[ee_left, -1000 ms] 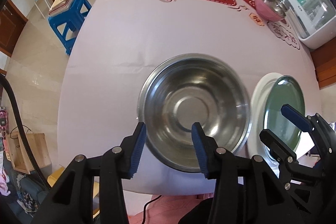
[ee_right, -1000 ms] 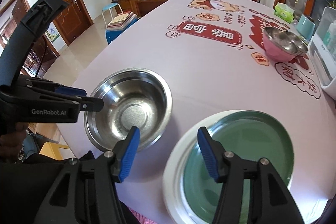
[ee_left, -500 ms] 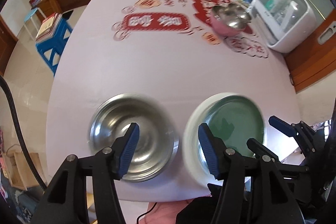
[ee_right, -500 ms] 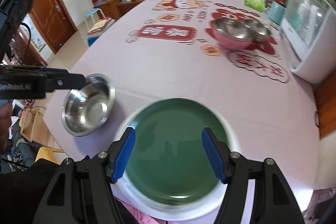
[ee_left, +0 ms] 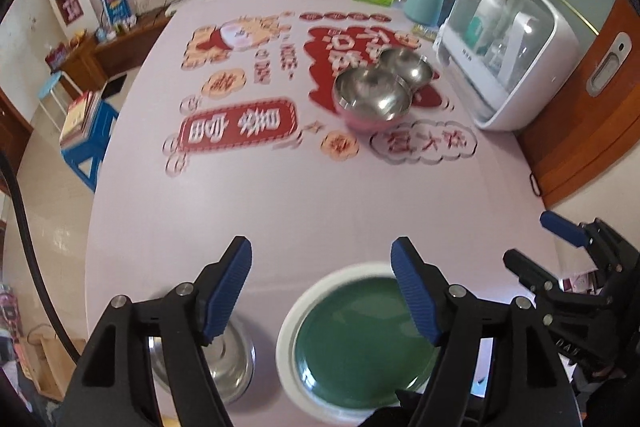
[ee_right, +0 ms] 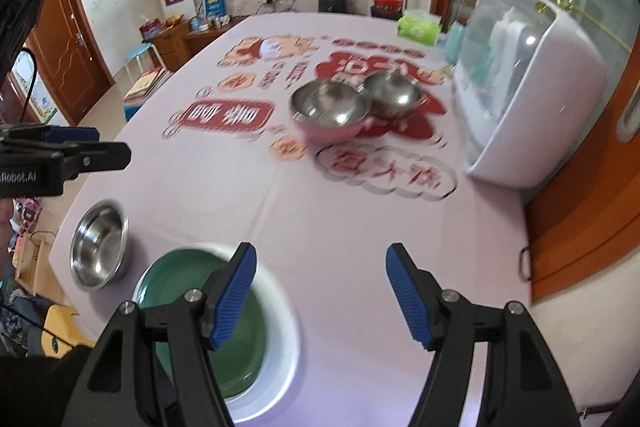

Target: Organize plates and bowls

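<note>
Both grippers, left gripper [ee_left: 322,285] and right gripper [ee_right: 320,291], jaws just opening wide, empty; green plate [ee_left: 360,335] by near tabletop edge looks rigid, slick, breakable—take by rim.

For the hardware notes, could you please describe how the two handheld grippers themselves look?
Both the left gripper and the right gripper have matte black angular frames with silver pivot bolts and two fingers tipped with ribbed blue pads. In the right wrist view, the left gripper's side carries white lettering ending "Robot.AI". A black cable runs alongside the left one.
</note>
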A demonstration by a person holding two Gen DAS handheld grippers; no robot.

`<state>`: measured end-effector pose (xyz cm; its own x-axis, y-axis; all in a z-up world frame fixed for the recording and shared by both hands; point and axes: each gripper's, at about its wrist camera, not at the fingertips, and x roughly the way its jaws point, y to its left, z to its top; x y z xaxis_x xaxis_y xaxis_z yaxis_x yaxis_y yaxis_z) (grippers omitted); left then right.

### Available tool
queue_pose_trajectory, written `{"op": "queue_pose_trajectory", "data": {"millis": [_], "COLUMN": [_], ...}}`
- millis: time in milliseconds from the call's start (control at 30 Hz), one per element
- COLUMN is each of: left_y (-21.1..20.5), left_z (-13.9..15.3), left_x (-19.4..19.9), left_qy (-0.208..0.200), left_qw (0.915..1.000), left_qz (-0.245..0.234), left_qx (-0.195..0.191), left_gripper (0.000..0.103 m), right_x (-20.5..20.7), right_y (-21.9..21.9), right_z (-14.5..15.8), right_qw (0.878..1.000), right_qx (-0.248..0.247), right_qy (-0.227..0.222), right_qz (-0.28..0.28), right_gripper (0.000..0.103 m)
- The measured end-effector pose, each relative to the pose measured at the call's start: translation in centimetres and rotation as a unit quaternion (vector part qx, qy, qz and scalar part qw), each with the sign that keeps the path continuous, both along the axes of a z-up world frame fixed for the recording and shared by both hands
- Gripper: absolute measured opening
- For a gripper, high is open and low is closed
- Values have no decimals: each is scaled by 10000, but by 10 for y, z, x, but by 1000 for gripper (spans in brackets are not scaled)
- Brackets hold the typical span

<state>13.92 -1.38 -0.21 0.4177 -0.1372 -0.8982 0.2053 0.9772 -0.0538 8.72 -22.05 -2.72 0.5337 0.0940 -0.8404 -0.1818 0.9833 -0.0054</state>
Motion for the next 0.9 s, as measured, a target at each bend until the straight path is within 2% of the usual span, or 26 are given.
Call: {"op": "queue_pose_trajectory", "data": {"millis": [200, 400, 733, 900], "left_y": [-18, -29, -36, -34], "left_z": [11, 8, -14, -30], "left_x": [30, 61, 120, 146], "left_qy": [-181, -182, -164, -119], "left_qw": [9998, 9995, 9983, 9970], "left_qz": [111, 261, 558, 761], "left_qx": [26, -4, 52, -68], "left_gripper": [74, 75, 75, 75], "right_x": [39, 79, 142, 162], "right_y": [-19, -24, -19, -20], "right_z": [16, 21, 2, -13], "right_qw": [9997, 9987, 9977, 9976], "right_qx": [-18, -9, -22, 85], "right_qy": [-207, -348, -466, -487], "right_qz": [114, 360, 494, 476], "right_gripper": [72, 72, 72, 72]}}
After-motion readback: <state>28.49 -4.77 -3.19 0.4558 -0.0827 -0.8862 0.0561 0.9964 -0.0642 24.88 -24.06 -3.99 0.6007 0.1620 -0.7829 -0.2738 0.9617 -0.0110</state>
